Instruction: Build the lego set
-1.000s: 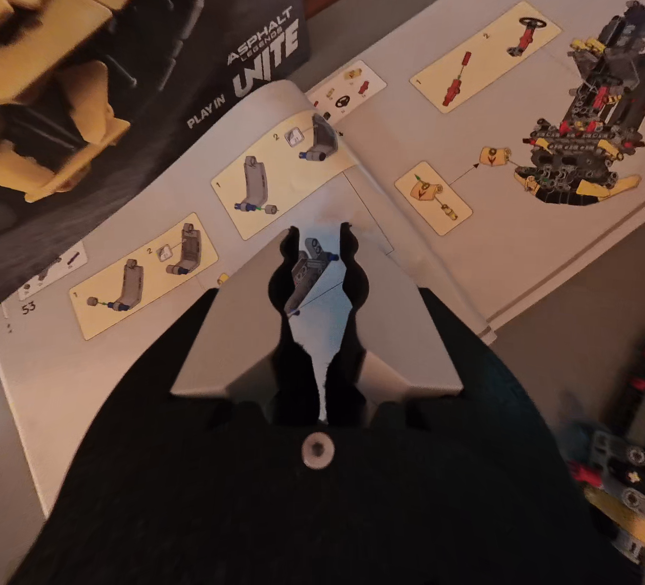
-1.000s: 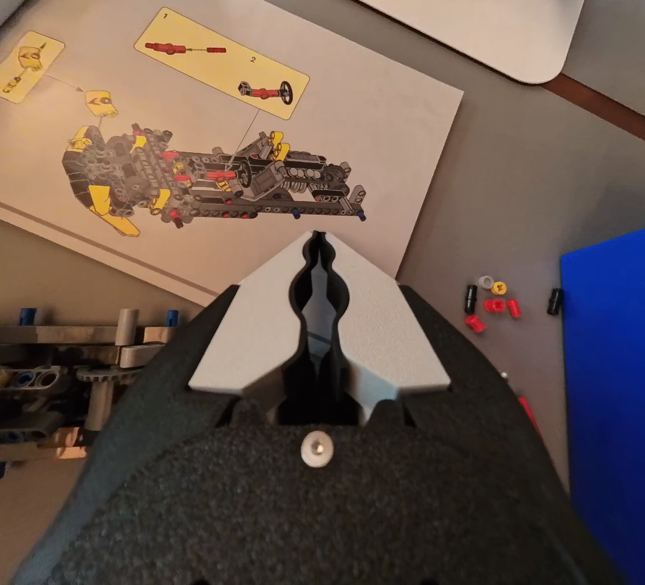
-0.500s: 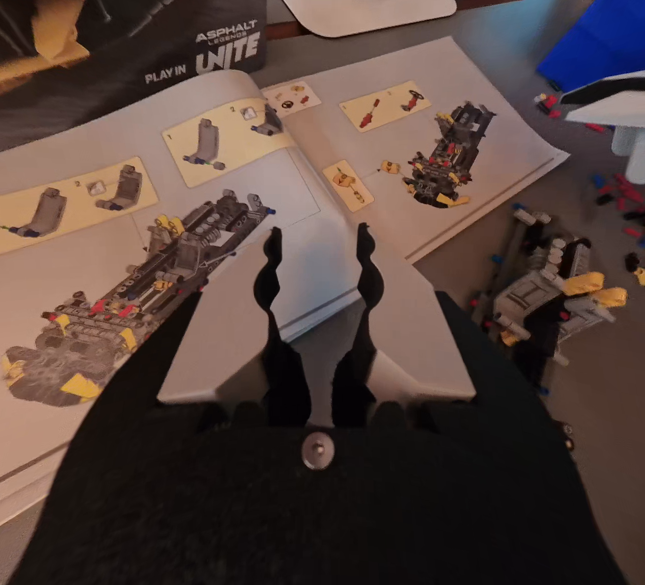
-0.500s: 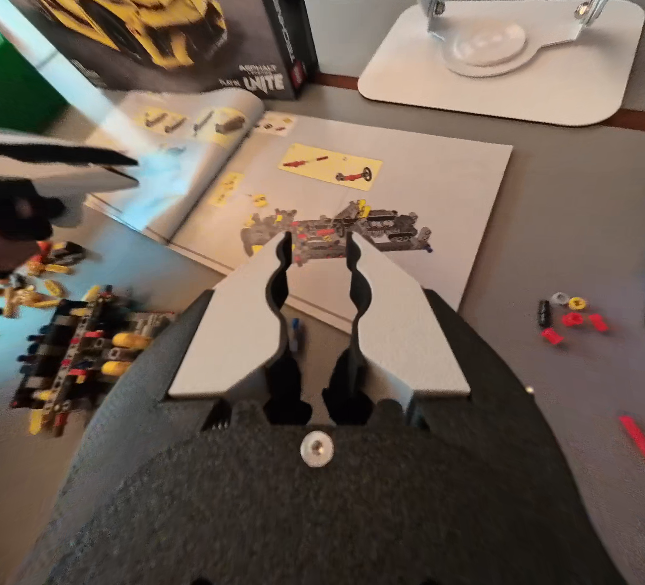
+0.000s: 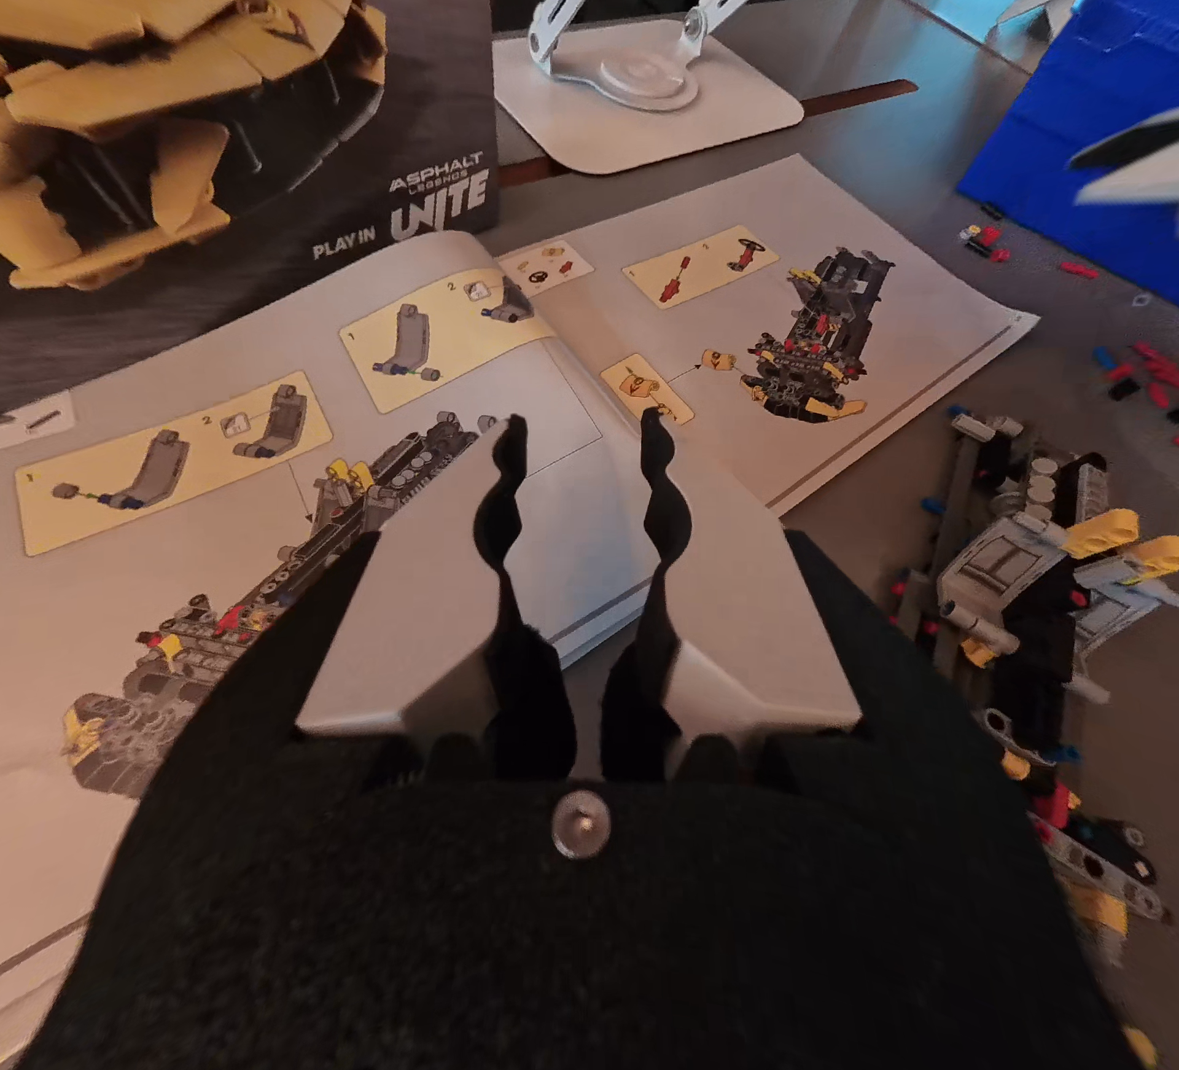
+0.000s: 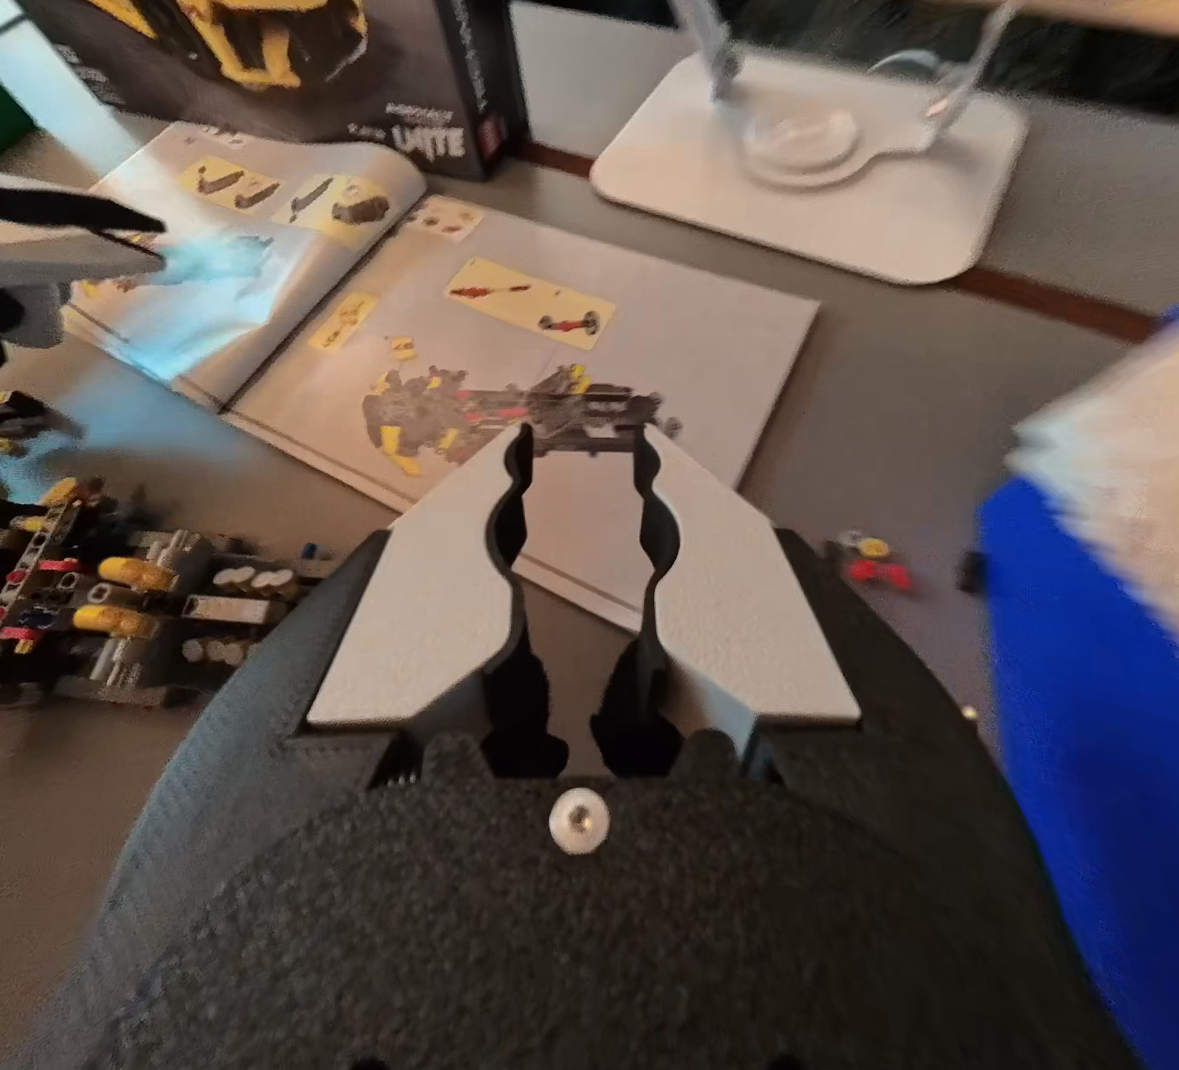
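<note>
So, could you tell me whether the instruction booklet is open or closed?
Open: the booklet lies spread flat on the table, two facing pages showing, left page bulging near the spine.

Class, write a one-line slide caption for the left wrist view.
Open left gripper hovers over the instruction booklet, half-built car alongside.

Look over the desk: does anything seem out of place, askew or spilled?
Small red and black pieces lie scattered loose on the desk, right of the open instruction booklet. Nothing looks damaged.
</note>
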The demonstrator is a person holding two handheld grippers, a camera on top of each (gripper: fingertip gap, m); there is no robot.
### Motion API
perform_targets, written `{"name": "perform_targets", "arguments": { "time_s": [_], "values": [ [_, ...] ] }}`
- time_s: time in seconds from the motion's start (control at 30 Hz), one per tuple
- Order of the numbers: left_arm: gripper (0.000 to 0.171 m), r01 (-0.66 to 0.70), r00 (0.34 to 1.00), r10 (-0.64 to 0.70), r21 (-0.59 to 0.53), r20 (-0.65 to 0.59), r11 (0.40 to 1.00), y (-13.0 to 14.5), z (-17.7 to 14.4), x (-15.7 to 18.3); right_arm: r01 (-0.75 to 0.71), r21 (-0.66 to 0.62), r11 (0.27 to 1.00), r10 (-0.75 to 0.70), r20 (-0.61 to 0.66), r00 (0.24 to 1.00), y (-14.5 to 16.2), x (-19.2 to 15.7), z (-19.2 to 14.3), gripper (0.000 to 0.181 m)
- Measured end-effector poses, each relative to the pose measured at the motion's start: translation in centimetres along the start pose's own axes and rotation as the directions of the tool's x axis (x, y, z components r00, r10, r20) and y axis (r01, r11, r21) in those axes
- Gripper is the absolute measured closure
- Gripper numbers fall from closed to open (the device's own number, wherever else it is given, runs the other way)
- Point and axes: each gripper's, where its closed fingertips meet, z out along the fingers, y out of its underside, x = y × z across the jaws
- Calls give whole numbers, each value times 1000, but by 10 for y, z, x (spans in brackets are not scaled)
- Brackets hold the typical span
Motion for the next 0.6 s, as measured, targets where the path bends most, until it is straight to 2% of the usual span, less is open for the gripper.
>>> {"name": "perform_targets", "arguments": {
  "time_s": [0.13, 0.2, 0.27, 0.33, 0.43, 0.5, 0.6],
  "values": [
    [140, -33, 999, 33, 17, -16, 999, -3, -1, 13, 58, 145, 988, -42, -110, 993, -29, 18, -71, 156],
    [141, -47, 999, 48, 20, -24, 999, -3, -1, 19, 32, 150, 988, -18, -92, 996, -13, 13, -97, 164],
    [141, -72, 997, 73, 12, -26, 997, -1, 0, 22, -9, 67, 998, 13, -58, 998, 23, 6, -112, 163],
    [141, -84, 996, 85, 15, -14, 996, -1, 1, 21, -24, -29, 999, 23, -32, 999, 62, -1, -119, 164],
    [141, -82, 997, 82, 8, -14, 997, 1, 4, 21, 41, -162, 986, -42, -3, 999, 107, -12, -113, 168],
    [142, -84, 996, 84, 8, -20, 996, 2, 5, 22, 87, -236, 968, -86, 13, 996, 126, -16, -105, 168],
    [142, -98, 995, 98, 12, -15, 995, 0, 4, 22, 106, -261, 959, -106, 16, 994, 133, -12, -96, 169]
  ]
}}
